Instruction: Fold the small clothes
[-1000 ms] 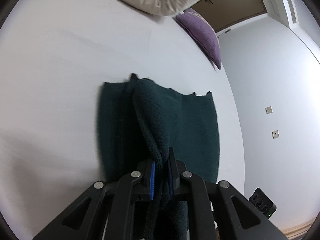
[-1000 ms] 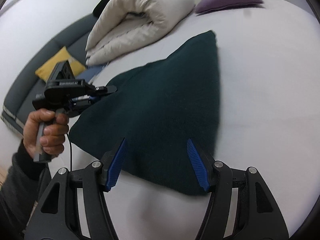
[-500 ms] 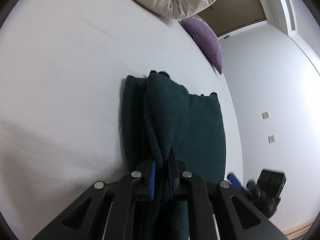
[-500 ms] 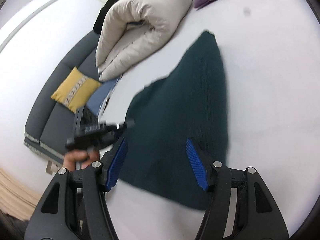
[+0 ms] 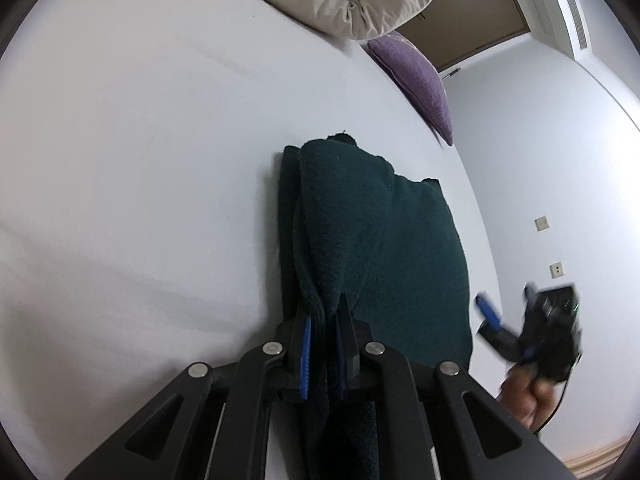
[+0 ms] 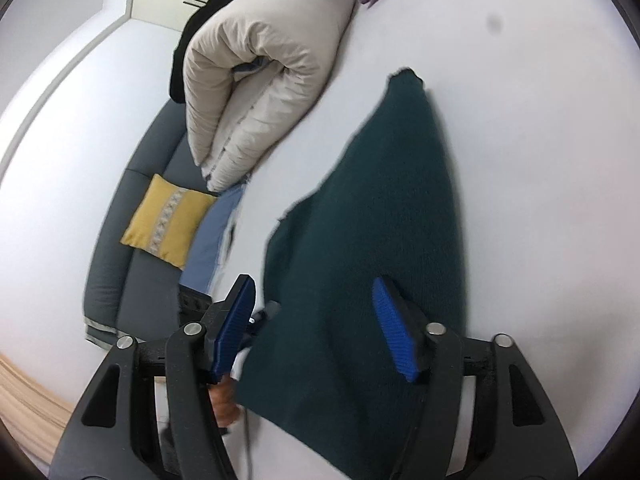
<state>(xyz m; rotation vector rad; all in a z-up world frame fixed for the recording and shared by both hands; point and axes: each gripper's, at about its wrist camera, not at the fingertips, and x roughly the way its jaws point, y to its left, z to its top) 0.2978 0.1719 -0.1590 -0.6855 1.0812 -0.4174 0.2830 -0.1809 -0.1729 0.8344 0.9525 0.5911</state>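
A dark green knitted garment lies on the white bed, partly folded lengthwise, with a raised fold running up its left side. My left gripper is shut on the near edge of that fold. In the right wrist view the same garment spreads out below my right gripper, which is open and empty, its blue pads hovering over the garment's near end. The right gripper also shows blurred at the right in the left wrist view.
A rolled beige duvet and a purple cushion lie at the far end of the white bed. A grey sofa with a yellow cushion stands beside the bed. A white wall with sockets is on the right.
My left gripper has drawn the held fold across, so the garment looks narrower. My right gripper has swung over the garment's near end and now shows in the left wrist view.
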